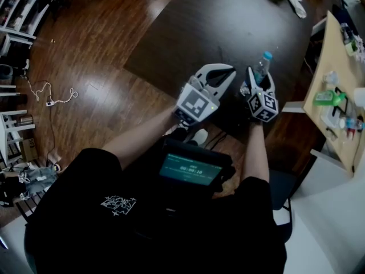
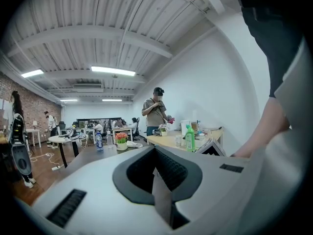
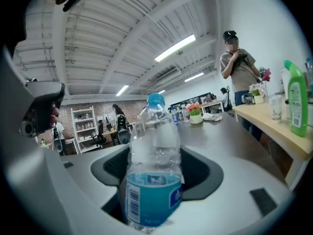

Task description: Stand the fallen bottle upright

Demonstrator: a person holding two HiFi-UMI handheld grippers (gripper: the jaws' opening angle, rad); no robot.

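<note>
My head camera looked steeply down from above and behind onto the left gripper (image 1: 221, 73), right gripper (image 1: 259, 77) and dark table (image 1: 217, 21). Each gripper camera rode just behind its jaws, facing out across the room. The right one had the bottle (image 3: 152, 170) close up. Both caught the standing person (image 2: 155, 109) and green bottle (image 2: 190, 138).

Two handheld grippers at centre of the head view, the left gripper (image 1: 219, 76) and the right gripper (image 1: 260, 77); one blue-capped water bottle (image 1: 262, 67) just right of centre; two tables, one dark table (image 1: 228, 16) across the top, one pale wooden table (image 1: 328, 50) at the right edge; one green bottle (image 1: 326, 98) at far right; in the left gripper view, one flower pot (image 2: 121, 141) left of centre; one standing person (image 2: 155, 109) mid-frame; four ceiling light strips (image 2: 113, 71) at upper left.
</note>
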